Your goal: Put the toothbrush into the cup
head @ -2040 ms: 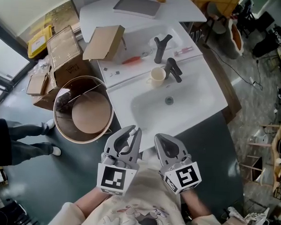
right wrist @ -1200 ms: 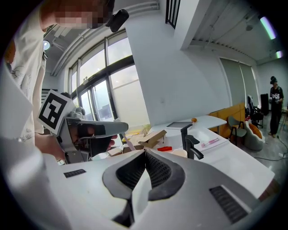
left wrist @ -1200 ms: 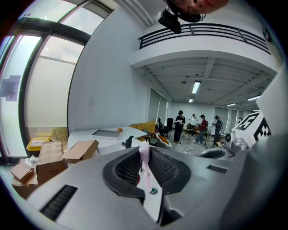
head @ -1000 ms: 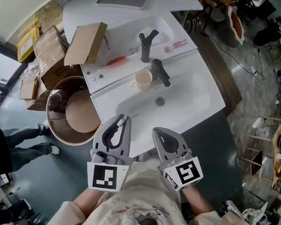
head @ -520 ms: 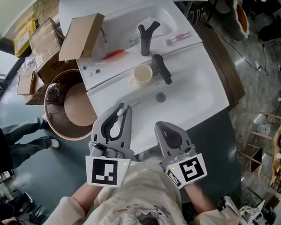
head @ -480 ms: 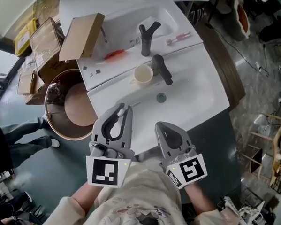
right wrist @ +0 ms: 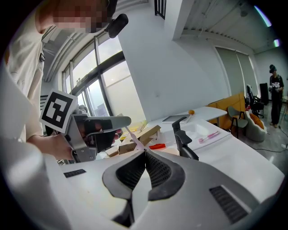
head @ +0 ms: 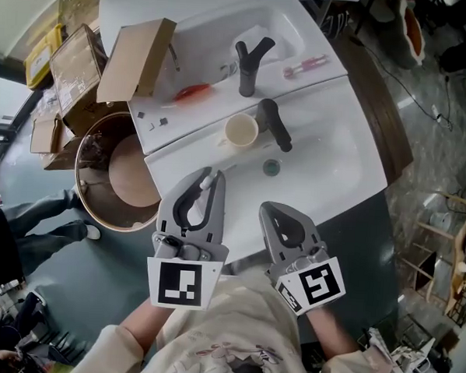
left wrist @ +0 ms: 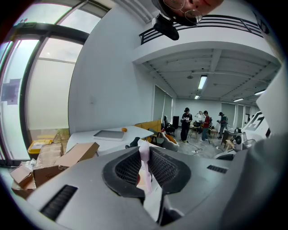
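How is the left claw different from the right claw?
The left claw is shut on a pale pink toothbrush; the right claw is shut on nothing. The left claw's jaws stand slightly apart around the toothbrush; the right claw's jaws touch at the tip. Both point toward the sink.

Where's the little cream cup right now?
In the head view, the cream round cup stands on the rim of the white sink, just left of the dark grey tap.

toothbrush [left wrist: 144, 157]: pale pink | cup [head: 241, 131]: cream | sink [head: 336, 160]: white | faucet [head: 275, 125]: dark grey | box [head: 135, 52]: brown
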Tool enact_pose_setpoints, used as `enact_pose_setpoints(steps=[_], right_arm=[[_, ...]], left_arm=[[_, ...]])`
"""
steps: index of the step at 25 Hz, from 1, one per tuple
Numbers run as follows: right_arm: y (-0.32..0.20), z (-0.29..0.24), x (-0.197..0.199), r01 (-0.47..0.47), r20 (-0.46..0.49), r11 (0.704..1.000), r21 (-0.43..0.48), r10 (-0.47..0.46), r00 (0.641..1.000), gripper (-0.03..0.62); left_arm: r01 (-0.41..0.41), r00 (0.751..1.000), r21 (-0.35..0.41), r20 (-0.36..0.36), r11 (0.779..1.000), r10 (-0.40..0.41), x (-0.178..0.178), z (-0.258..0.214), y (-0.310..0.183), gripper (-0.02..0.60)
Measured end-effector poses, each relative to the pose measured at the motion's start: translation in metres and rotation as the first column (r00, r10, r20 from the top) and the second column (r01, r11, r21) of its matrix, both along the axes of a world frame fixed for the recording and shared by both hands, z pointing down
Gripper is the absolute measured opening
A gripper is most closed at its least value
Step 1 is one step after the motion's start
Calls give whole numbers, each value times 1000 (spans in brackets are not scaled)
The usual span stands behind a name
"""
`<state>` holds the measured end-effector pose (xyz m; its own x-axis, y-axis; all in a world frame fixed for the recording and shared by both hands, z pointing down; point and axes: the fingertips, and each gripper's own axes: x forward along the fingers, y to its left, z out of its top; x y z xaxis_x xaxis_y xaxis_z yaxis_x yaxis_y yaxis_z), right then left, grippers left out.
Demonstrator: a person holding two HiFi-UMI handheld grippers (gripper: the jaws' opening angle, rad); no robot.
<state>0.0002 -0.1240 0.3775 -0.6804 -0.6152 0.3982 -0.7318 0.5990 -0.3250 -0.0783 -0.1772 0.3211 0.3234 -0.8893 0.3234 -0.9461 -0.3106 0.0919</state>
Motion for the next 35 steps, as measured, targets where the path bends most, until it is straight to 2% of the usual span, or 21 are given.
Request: enact_pose_setpoints(steps=[12,29,35], right_arm=[[-34,20,5,-16,4,999,-40,16,1000,15],[-50,35,2,-37,17,996,-85,39,999,15],[-54,37,0,-35,20,995,-89,36,999,15]], left_arm=[[52,998,-8,19,999,-51,-6,28,-41,57],[27,998,-47,52,999,-24,-4,66,-67,57],[0,999,-86,51,996,4,2,84,-67,58]])
